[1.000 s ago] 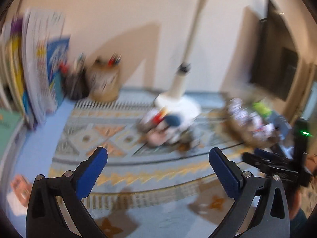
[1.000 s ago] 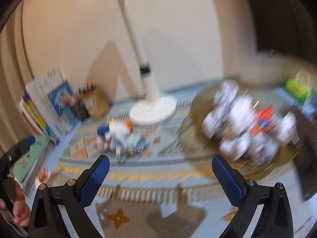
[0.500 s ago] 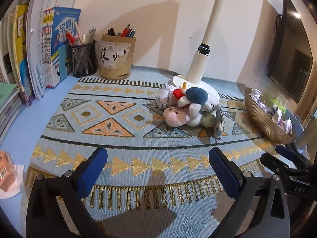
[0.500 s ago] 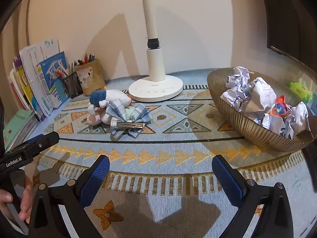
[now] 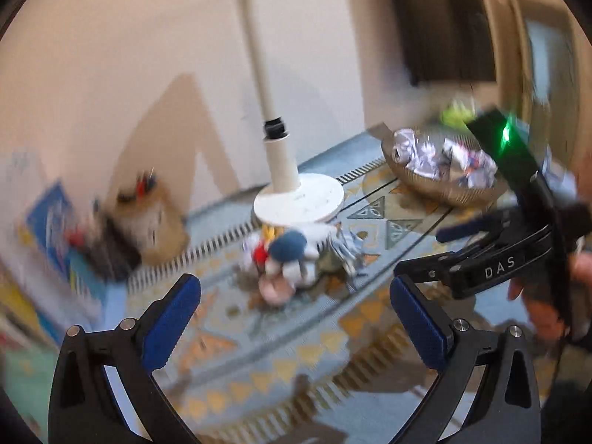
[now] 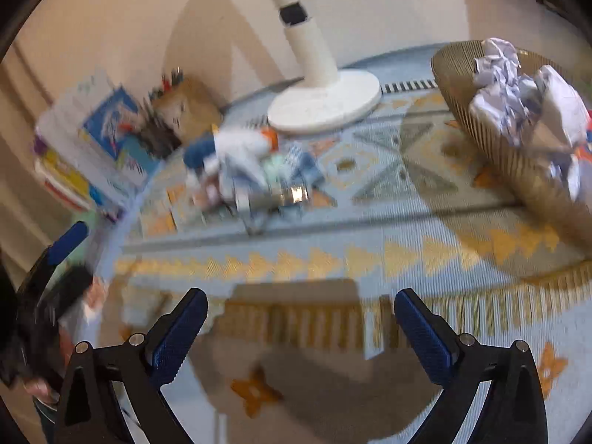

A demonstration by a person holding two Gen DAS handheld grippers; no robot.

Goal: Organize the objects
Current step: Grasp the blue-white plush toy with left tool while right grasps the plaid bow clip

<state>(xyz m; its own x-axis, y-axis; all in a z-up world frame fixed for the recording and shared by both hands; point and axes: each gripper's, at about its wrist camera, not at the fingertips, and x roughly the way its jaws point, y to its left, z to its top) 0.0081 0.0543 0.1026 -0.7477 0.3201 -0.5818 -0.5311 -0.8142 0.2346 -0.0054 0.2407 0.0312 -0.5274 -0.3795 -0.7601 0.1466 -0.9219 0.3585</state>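
A pile of small things lies on the patterned mat in front of the lamp base: a plush toy (image 5: 286, 255) with a blue cap, and a plaid hair clip (image 6: 273, 194) with a metal bar. The toy also shows in the right wrist view (image 6: 225, 148). My left gripper (image 5: 296, 323) is open and empty, above the mat, short of the pile. My right gripper (image 6: 299, 333) is open and empty, above the mat's near edge; it also shows at the right of the left wrist view (image 5: 477, 255). Both views are blurred.
A white lamp base (image 6: 325, 101) stands behind the pile. A ribbed gold bowl (image 6: 492, 129) of crumpled paper sits at the right. Pen holders (image 6: 181, 107) and upright books (image 6: 88, 140) line the left wall. The left gripper's finger (image 6: 66, 238) shows at the left edge.
Both views have swung and tilted and turned blurry. The right gripper has come further into the left wrist view. Both grippers stay open and empty.
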